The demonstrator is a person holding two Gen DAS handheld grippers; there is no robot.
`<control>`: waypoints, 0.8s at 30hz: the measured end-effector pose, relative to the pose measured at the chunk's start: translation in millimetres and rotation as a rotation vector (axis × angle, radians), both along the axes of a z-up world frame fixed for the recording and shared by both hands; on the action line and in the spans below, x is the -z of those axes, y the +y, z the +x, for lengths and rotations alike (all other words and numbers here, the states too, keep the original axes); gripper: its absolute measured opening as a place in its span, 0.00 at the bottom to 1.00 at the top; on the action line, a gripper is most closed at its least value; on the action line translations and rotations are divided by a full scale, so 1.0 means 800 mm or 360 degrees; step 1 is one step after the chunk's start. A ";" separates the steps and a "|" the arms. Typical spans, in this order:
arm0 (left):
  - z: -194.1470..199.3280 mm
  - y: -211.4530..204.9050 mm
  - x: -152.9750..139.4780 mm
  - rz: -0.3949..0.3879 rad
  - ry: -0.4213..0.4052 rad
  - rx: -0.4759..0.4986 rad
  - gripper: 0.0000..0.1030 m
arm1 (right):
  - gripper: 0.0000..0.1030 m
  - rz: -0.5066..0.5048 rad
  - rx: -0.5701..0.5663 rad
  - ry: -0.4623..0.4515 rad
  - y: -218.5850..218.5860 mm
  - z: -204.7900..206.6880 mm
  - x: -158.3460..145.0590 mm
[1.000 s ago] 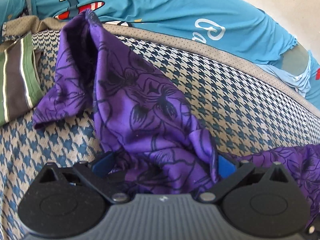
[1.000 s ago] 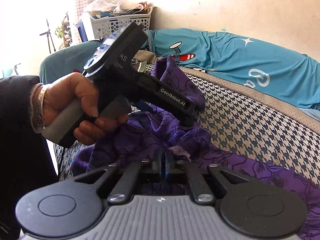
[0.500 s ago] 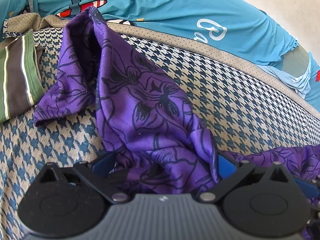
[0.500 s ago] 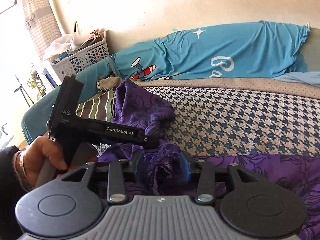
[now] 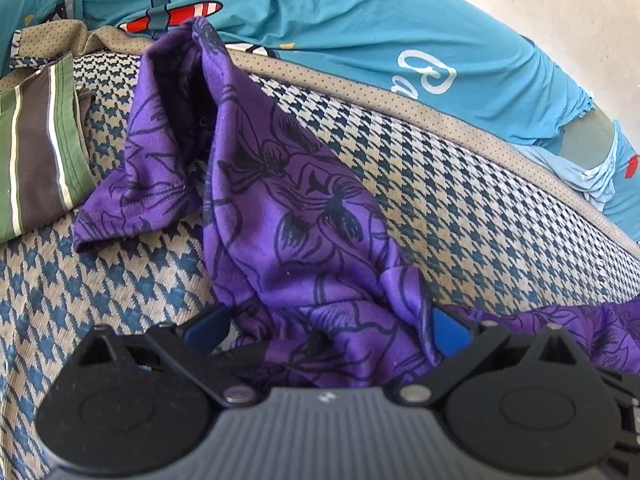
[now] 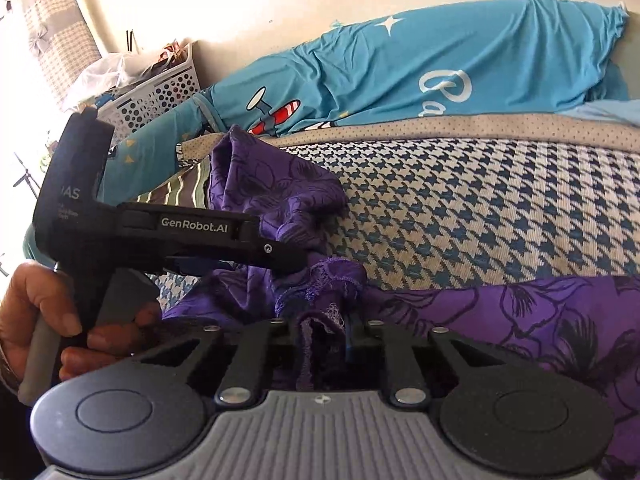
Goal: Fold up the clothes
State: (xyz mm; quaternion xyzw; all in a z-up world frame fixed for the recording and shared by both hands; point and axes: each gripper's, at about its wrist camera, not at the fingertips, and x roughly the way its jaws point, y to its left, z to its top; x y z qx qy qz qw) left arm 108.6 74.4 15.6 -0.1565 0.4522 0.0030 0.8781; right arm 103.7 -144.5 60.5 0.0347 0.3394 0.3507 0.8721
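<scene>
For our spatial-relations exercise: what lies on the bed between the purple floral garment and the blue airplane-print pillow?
In the right wrist view, a strip of houndstooth bedcover and its tan dotted border separate the purple floral garment from the blue airplane-print pillow.

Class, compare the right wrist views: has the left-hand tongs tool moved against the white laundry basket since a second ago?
Yes. The left tongs now sit below the white laundry basket and lie nearly level, reaching into the purple garment.

White print "GenRobot.AI" reads along the side of the left gripper (image 6: 296, 258). Its rear block shows "AS" (first letters hidden). The teal sheet (image 6: 460, 60) carries a cursive "Pa", cut off.
</scene>
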 end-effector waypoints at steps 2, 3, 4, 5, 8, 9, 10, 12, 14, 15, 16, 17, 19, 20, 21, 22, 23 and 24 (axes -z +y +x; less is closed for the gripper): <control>-0.001 0.003 -0.004 -0.0017 -0.0015 0.0005 1.00 | 0.11 -0.0032 0.0057 -0.0058 -0.002 0.002 -0.007; -0.002 0.004 -0.005 -0.0032 -0.0022 0.0007 1.00 | 0.11 -0.0042 0.0095 -0.0085 -0.004 0.005 -0.010; -0.002 0.005 -0.007 -0.0046 -0.0030 0.0011 1.00 | 0.10 -0.0043 0.0126 -0.0104 -0.007 0.008 -0.014; -0.002 0.004 -0.009 -0.0053 -0.0040 0.0014 1.00 | 0.10 -0.0042 0.0153 -0.0119 -0.010 0.011 -0.017; -0.003 0.001 -0.016 -0.0044 -0.0078 0.0020 1.00 | 0.09 -0.0065 0.0196 -0.0190 -0.011 0.018 -0.027; -0.004 0.000 -0.019 -0.0039 -0.0091 0.0022 1.00 | 0.09 -0.0080 0.0203 -0.0216 -0.009 0.020 -0.029; -0.005 -0.001 -0.022 -0.0039 -0.0104 0.0029 1.00 | 0.09 -0.0095 0.0211 -0.0237 -0.006 0.022 -0.030; -0.007 -0.002 -0.027 -0.0030 -0.0125 0.0032 1.00 | 0.09 -0.0116 0.0240 -0.0270 -0.004 0.027 -0.033; -0.008 -0.002 -0.029 -0.0019 -0.0148 0.0017 1.00 | 0.09 -0.0127 0.0277 -0.0312 -0.002 0.032 -0.038; -0.006 -0.001 -0.030 -0.0018 -0.0157 0.0011 1.00 | 0.09 -0.0136 0.0289 -0.0346 -0.001 0.034 -0.041; -0.004 -0.001 -0.031 -0.0021 -0.0158 0.0013 1.00 | 0.09 -0.0139 0.0295 -0.0381 -0.001 0.035 -0.046; -0.001 -0.002 -0.030 -0.0027 -0.0156 0.0016 1.00 | 0.09 -0.0141 0.0298 -0.0416 0.000 0.036 -0.051; 0.007 -0.006 -0.028 -0.0047 -0.0144 0.0017 1.00 | 0.09 -0.0142 0.0300 -0.0479 0.002 0.039 -0.060; 0.010 -0.007 -0.027 -0.0063 -0.0135 0.0013 1.00 | 0.09 -0.0140 0.0296 -0.0503 0.003 0.040 -0.065; 0.013 -0.008 -0.026 -0.0076 -0.0126 0.0004 1.00 | 0.09 -0.0143 0.0291 -0.0534 0.005 0.040 -0.069; 0.016 -0.008 -0.025 -0.0089 -0.0118 -0.0005 1.00 | 0.09 -0.0146 0.0287 -0.0565 0.006 0.040 -0.073; 0.018 -0.009 -0.024 -0.0102 -0.0109 -0.0016 1.00 | 0.09 -0.0147 0.0284 -0.0596 0.008 0.041 -0.077; 0.021 -0.010 -0.023 -0.0113 -0.0102 -0.0026 1.00 | 0.09 -0.0148 0.0277 -0.0627 0.011 0.043 -0.081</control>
